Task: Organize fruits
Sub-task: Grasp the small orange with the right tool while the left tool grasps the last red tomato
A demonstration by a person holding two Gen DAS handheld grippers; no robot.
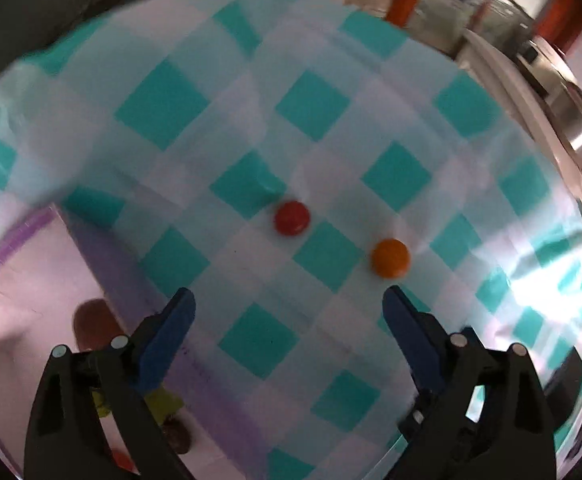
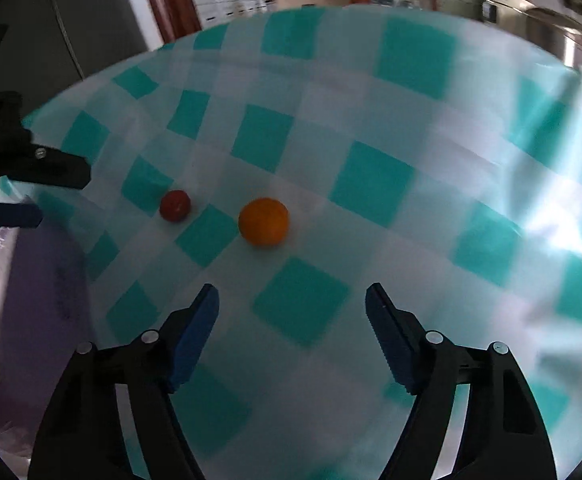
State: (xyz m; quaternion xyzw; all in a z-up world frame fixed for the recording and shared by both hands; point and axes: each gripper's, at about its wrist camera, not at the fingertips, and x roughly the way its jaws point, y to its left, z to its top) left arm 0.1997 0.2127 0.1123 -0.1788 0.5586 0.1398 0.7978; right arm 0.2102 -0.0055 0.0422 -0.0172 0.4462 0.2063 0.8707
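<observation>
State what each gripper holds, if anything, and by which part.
Nothing is held. The left gripper and right gripper are both open and empty; the red fruit and orange fruit lie untouched on the checked tablecloth.

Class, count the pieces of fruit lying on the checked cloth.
2. The red fruit lies to the left; the orange fruit lies just right of it, apart. Others may be out of view.

Your left wrist view looks steeply down past the left gripper (image 1: 289,300) onto the checked surface (image 1: 315,104), held above it, its edge at lower left. Your right wrist view looks forward and down past the right gripper (image 2: 291,296). Both share the red fruit (image 1: 291,218) (image 2: 175,205) and orange fruit (image 1: 390,258) (image 2: 263,221) mid-frame. The left gripper shows at the right view's left edge (image 2: 47,192).
</observation>
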